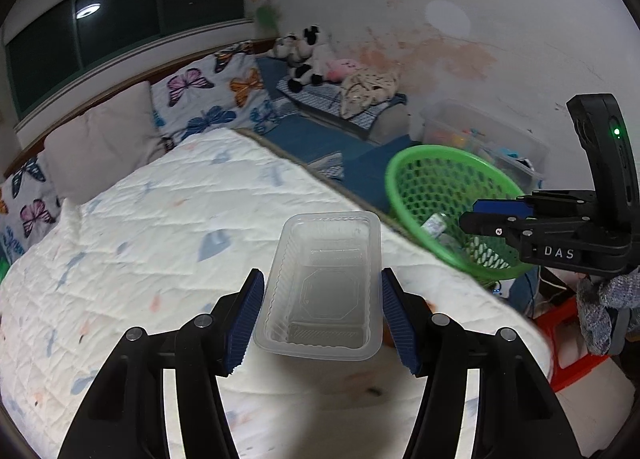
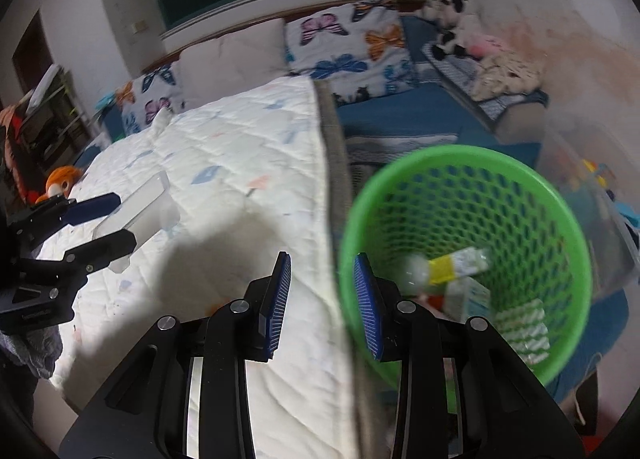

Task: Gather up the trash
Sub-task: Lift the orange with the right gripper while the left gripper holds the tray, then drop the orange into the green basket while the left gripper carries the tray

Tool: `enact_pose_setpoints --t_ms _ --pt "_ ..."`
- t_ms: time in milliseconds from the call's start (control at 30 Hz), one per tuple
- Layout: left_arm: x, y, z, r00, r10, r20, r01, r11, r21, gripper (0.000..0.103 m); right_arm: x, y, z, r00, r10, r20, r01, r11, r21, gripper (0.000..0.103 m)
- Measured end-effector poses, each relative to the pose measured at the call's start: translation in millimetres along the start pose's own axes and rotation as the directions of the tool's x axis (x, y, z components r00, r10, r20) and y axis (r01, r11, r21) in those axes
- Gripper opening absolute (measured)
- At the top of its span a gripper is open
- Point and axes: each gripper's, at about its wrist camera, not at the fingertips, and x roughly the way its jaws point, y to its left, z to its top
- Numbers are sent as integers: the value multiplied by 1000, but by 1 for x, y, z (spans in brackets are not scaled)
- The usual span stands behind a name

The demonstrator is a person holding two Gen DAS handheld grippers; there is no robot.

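left claw [image 1: 322, 309] grips clear tray [image 1: 324, 279] | right claw [image 2: 323, 301] parted, over green basket [image 2: 464, 259]

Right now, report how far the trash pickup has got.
Done: a bottle and cartons already lie in the green basket. In hand: the left gripper brackets a clear tray; a firm grip is unclear. Left: get the tray into the basket. The right gripper is open, empty.

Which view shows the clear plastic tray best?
Left wrist: the clear plastic tray sits centred between the left tongs, open top and ribbed walls visible. Right wrist catches it only edge-on at far left, partly hidden.
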Motion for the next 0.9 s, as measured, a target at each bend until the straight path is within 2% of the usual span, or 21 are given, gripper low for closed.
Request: enact_pose_setpoints --t_ms 100,233,300,367,567,667,900 --pt "2 -8 5 1000 -6 3 6 1000 11 57 -7 -10 -5 1000 22 -1 -22 1000 10 34" --pt "-1 -5 5 1000 13 1 -13 1000 9 57 -7 -3 -14 998 62 -11 -62 998 -6 36" --pt "-4 -2 3 1000 25 2 -25 1000 4 57 -3 5 -19 996 90 -24 -90 996 -20 44" --pt "-7 5 1 999 38 0 -38 999 -8 57 3 19 -24 993 113 -41 -115 993 -40 46" --pt "-12 22 -7 998 61 -5 -61 997 -43 57 24 53 -35 982 154 -107 -164 983 -87 48" --pt "-13 30 -12 998 64 -9 -65 996 -56 57 36 67 -38 982 130 -137 -147 982 -120 48" --pt "-12 38 -17 998 62 -13 -62 995 -77 57 48 76 -44 989 52 -138 -76 982 -174 49"
